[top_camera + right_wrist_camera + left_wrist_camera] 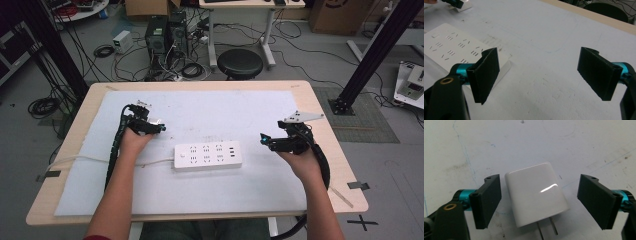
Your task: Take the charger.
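One white charger plug (536,193) is what I am after, and it lies flat on the white mat (210,187) between the jaws of my left gripper (539,200), its two metal prongs pointing toward six o'clock in the left gripper view. I judge the job barely begun: the jaws bracket the plug but are not clamped on it. The pad at nine o'clock sits just beside its edge, while the pad at three o'clock stands clearly apart, so I read the gripper as apart around the plug, with nothing held. Closing, lifting, turning the prongs down and seating them in a socket all seem left to do.

The plug is a glossy, rounded white block, wider than the prongs are long, with a bright glint on its upper face. It lies a little askew to the jaws, so I expect it may swivel as the pads meet it.

From the high view, my left gripper (150,126) works at about ten o'clock from the white power strip (207,155), near but not touching it. The strip lies at the middle of the mat, its sockets empty and its cord running off toward nine o'clock. My right gripper (272,142) waits just beside the strip's three o'clock end, and in the right gripper view its jaws stand wide apart over bare mat, holding nothing (539,75).
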The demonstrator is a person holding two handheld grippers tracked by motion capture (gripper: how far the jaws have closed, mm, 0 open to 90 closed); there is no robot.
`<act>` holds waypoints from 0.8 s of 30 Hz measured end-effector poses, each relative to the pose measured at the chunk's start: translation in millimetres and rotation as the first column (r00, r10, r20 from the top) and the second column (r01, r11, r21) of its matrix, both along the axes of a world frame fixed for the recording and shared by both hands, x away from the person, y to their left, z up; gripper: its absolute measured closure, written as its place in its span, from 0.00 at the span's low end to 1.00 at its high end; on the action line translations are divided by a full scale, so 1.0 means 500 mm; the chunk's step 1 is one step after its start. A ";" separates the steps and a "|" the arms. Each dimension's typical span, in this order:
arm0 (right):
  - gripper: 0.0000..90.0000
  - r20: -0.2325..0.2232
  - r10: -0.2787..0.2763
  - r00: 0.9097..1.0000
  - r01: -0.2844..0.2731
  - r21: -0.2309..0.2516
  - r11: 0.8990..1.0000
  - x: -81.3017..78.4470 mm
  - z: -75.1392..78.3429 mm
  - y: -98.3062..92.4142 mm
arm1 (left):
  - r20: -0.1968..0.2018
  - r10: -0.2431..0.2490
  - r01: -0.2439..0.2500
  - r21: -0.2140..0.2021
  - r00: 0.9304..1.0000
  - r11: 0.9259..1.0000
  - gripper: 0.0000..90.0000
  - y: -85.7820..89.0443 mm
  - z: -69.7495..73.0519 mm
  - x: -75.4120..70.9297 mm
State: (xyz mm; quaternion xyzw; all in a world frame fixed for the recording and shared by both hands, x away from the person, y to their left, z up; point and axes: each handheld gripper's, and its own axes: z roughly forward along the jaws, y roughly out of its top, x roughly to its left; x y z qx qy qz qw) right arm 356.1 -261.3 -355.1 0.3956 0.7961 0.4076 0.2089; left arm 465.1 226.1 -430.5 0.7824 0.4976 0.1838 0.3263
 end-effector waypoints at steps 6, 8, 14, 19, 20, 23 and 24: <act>0.20 0.003 0.000 1.000 0.000 -0.004 1.000 -0.001 0.005 0.004 | -0.009 -0.002 0.002 0.001 1.000 1.000 0.31 0.003 -0.007 -0.001; 0.20 0.007 0.004 1.000 -0.004 -0.006 1.000 0.000 0.005 0.004 | -0.011 0.003 -0.003 0.004 1.000 1.000 0.33 0.004 -0.007 -0.001; 0.20 0.006 0.002 1.000 -0.002 -0.009 1.000 -0.001 0.006 0.004 | -0.025 0.011 -0.011 -0.006 1.000 1.000 0.36 0.007 -0.011 0.000; 0.20 0.002 -0.003 1.000 0.003 -0.007 1.000 0.000 0.007 0.005 | -0.033 0.007 -0.007 -0.003 0.999 1.000 0.43 0.006 -0.010 -0.002; 0.20 0.001 -0.002 1.000 0.002 -0.007 1.000 0.000 0.007 0.006 | -0.033 0.008 -0.008 -0.005 0.999 1.000 0.46 0.006 -0.011 -0.003; 0.20 0.003 0.004 1.000 -0.004 -0.007 1.000 0.001 0.006 0.007 | -0.033 0.004 -0.004 -0.005 0.999 1.000 0.47 0.006 -0.010 -0.003; 0.20 0.002 0.004 1.000 -0.004 -0.006 1.000 0.001 0.005 0.008 | -0.031 -0.001 0.001 0.000 1.000 1.000 0.47 0.006 -0.010 -0.003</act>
